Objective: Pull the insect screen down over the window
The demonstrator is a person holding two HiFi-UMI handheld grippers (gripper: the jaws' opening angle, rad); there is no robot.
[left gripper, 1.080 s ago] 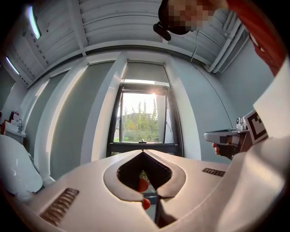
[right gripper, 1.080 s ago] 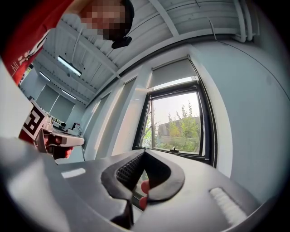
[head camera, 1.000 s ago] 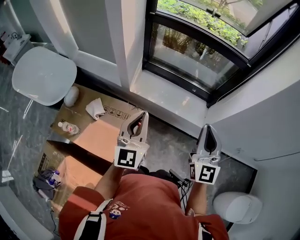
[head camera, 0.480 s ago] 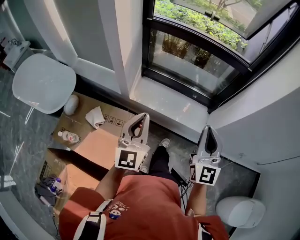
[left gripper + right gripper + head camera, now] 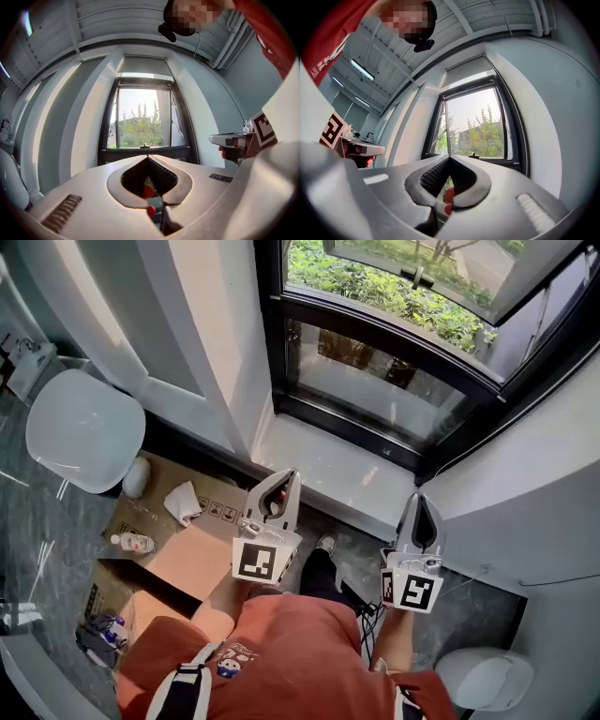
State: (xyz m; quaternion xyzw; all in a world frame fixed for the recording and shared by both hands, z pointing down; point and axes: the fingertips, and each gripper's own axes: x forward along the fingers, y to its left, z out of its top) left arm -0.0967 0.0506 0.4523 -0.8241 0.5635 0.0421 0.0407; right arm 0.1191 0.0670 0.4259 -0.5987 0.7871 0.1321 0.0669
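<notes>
Moved: left gripper (image 5: 286,476) and right gripper (image 5: 419,499) brought nearer window (image 5: 375,381) | jaws: both closed, empty | insect screen (image 5: 142,64) seen drawn up at window's top edge | risk: screen's bar missed if jaws stay unopened.

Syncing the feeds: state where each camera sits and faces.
Head view: on the person's head, steeply down at the window; shows red shirt, left hand-held gripper, right hand-held gripper.
Left gripper view: on the left one, facing the window; own shut jaws.
Right gripper view: on the right one, facing the window; own shut jaws.
Shared: both show the window and each other's gripper.
</notes>
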